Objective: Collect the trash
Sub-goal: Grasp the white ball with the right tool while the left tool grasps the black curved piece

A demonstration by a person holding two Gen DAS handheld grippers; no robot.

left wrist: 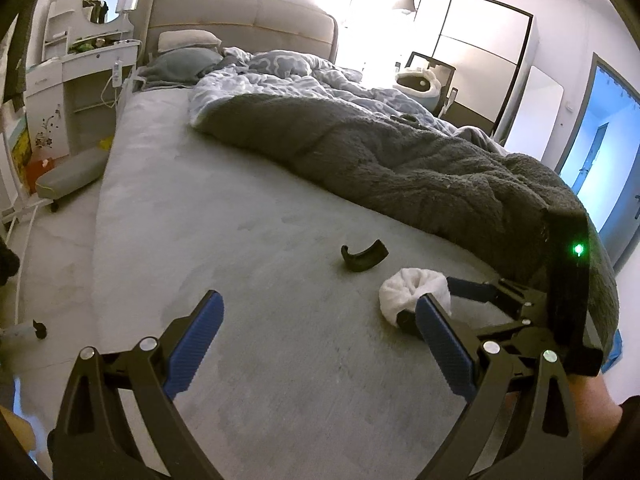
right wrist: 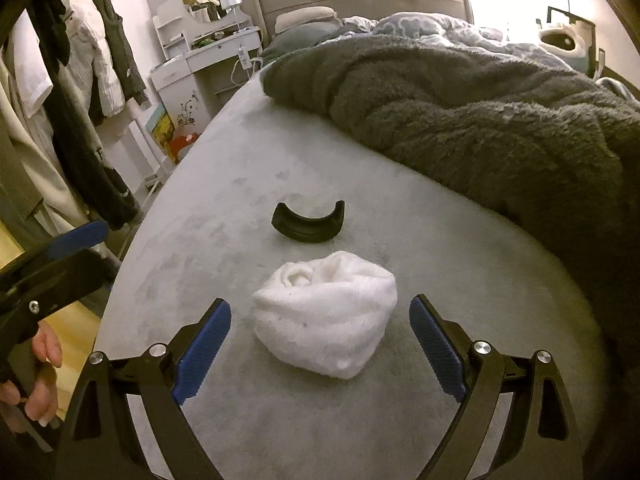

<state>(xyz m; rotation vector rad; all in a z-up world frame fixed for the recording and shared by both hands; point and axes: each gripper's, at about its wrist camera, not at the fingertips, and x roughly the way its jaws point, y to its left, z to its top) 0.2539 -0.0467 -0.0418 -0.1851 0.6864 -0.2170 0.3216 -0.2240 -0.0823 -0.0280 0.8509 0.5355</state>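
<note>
A crumpled white wad (right wrist: pixel 324 320) lies on the grey bed sheet (right wrist: pixel 248 184) near the bed's foot. Just beyond it rests a black curved plastic piece (right wrist: pixel 308 222). My right gripper (right wrist: pixel 320 316) is open and low over the sheet. The wad sits between its blue pads (right wrist: pixel 204 344), with a gap on each side. In the left wrist view the wad (left wrist: pixel 404 290) and the black piece (left wrist: pixel 364 258) lie ahead and to the right. My left gripper (left wrist: pixel 320 308) is open over bare sheet with nothing between its fingers, to the left of the wad.
A dark grey fluffy blanket (right wrist: pixel 480 120) is heaped along the right, close behind the wad. Clothes hang on a rack (right wrist: pixel 80 80) left of the bed. A white dressing table (left wrist: pixel 88 68) and a grey stool (left wrist: pixel 70 178) stand on the floor at the left.
</note>
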